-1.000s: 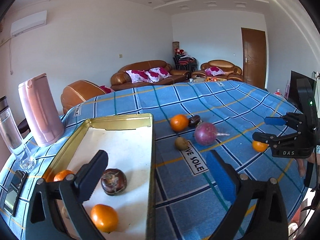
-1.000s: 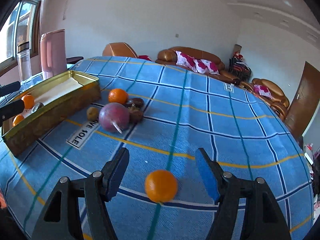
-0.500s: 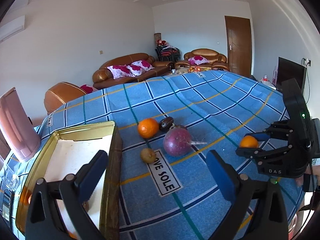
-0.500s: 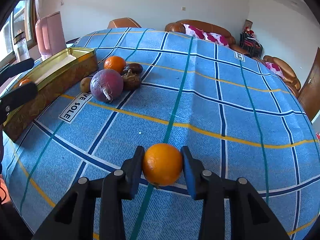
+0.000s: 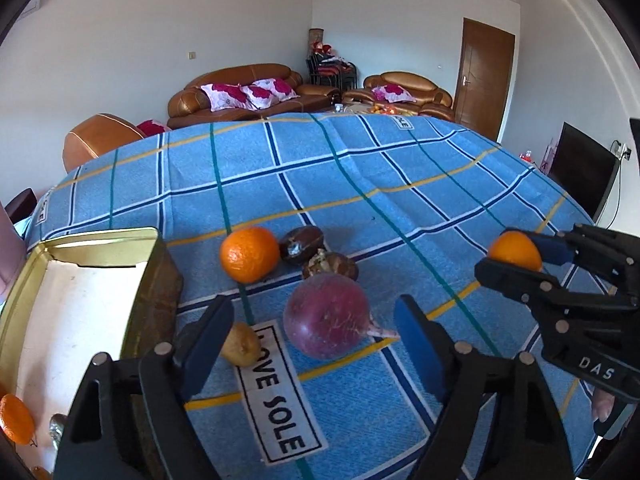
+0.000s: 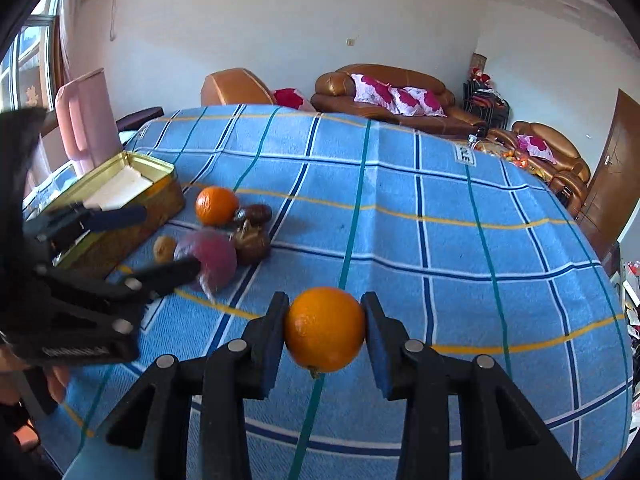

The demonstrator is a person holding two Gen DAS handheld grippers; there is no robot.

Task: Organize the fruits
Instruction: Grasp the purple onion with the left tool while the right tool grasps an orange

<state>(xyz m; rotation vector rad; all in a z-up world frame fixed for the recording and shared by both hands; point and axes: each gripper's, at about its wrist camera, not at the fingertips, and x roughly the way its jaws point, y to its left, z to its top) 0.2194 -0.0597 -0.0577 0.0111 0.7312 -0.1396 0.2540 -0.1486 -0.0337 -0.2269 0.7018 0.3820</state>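
Checked tablecloth [image 5: 320,168], tin [image 5: 152,272] cut off; right jaws clamping orange [image 6: 325,328], left jaws closing, nothing gripped

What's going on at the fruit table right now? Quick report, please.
Right tongs shut on an orange. Left tongs closing around the purple fruit, pads not touching. Gold tin beside it; nothing blocking.
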